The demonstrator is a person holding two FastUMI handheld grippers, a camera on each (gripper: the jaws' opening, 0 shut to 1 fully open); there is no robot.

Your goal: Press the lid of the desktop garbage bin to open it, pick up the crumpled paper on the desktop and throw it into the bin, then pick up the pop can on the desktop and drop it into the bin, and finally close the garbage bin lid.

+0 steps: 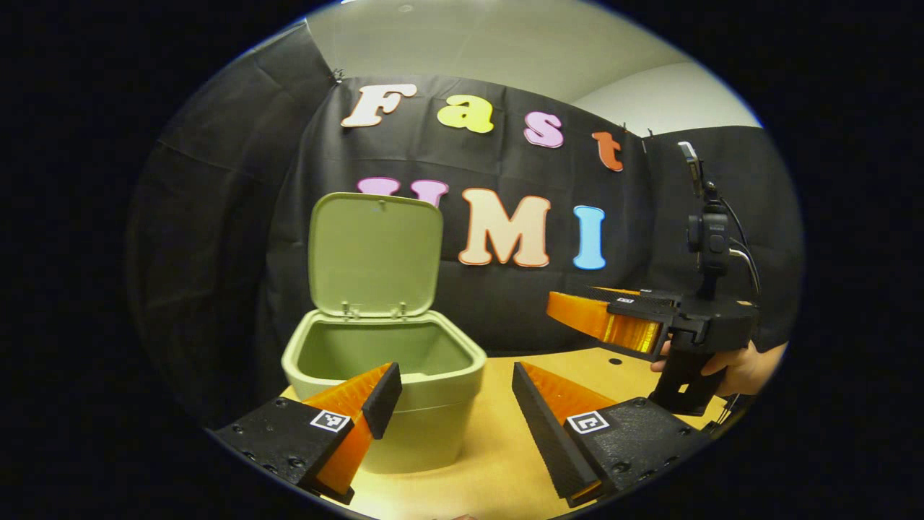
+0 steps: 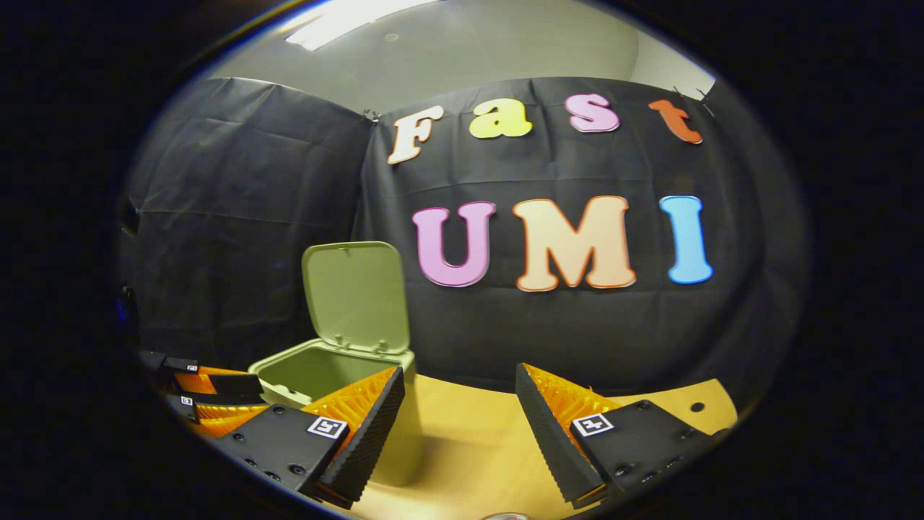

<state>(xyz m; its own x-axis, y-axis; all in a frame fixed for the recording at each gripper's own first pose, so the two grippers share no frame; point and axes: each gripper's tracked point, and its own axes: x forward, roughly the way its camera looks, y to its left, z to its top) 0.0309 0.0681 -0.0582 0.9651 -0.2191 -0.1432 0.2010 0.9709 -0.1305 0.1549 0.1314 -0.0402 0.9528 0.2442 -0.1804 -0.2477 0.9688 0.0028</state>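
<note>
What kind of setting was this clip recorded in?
Most likely a staged recording booth, not a real home: black cloth walls hang behind a bare wooden desktop, where a green bin stands with its lid up. A hand holds the right claw.

Booth is dim overall, light coming from overhead: bright ceiling panel point(image 2: 346, 18) blown out high above the fingers in the right gripper view. Ceiling reads pale grey-green, black cloth wall point(image 1: 216, 238) soaks up most of it, faint creases only. Tabletop point(image 1: 498, 448) between the fingers is warm and evenly lit, no hard glare. Soft shadow under the bin point(image 1: 390, 383) just beyond the left finger. Heavy fisheye bend: wall seams and table edge curve toward the rim, corners darken. Focus decent mid-frame, slightly soft at the edges.
</note>
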